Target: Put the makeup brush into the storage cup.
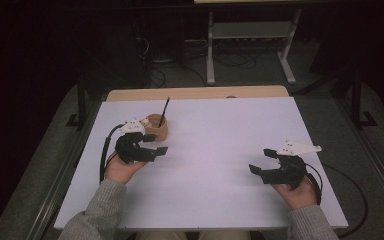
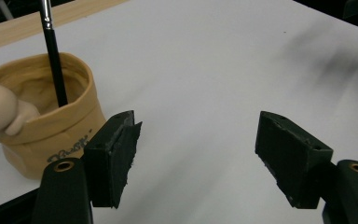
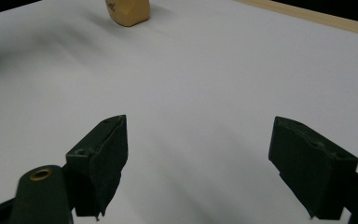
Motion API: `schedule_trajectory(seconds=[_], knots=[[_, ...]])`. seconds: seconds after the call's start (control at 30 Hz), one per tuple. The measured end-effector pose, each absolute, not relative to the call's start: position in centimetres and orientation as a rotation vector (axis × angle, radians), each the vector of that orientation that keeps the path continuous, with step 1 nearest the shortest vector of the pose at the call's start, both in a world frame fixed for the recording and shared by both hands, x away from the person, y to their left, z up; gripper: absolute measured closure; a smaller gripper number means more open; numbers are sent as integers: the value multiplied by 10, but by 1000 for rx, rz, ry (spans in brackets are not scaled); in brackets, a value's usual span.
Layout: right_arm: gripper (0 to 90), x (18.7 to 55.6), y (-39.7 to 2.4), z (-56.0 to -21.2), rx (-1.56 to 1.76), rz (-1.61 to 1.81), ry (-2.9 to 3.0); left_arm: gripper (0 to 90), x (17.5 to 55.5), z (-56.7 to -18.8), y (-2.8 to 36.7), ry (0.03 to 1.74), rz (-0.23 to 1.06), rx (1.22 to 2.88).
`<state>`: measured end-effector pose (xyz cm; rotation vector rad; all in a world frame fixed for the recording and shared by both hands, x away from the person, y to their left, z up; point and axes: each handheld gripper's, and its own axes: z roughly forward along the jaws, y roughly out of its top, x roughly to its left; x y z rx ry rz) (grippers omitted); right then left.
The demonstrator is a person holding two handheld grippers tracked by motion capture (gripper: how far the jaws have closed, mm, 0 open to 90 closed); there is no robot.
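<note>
High view: your left gripper (image 1: 156,144) sits left of centre, jaws wide and empty | cup (image 1: 157,127) with brush (image 1: 165,111) just above it | right gripper (image 1: 263,161) lower right, jaws wide, empty | counter (image 1: 215,150) white.

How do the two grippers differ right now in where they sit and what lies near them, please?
The left gripper sits at the table's far left, right beside the tan cup holding a brush; the right gripper sits near the right edge with bare white table around it. The left gripper's near finger stands close to the cup; the right's are far from it. Both are open and hold nothing.
</note>
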<state>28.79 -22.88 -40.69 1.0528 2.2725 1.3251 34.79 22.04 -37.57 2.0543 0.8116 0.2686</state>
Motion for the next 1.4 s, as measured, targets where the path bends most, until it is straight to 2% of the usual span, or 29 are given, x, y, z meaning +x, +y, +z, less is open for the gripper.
schedule_trajectory(seconds=[0.67, 1.4], knots=[[183, 287, -225, -410, 1058, 1313, 2283, 253, 320, -382, 220, 798, 296, 2052], [181, 286, -226, -412, 1059, 1312, 2274, 212, 296, -393, 237, 822, 320, 2053]])
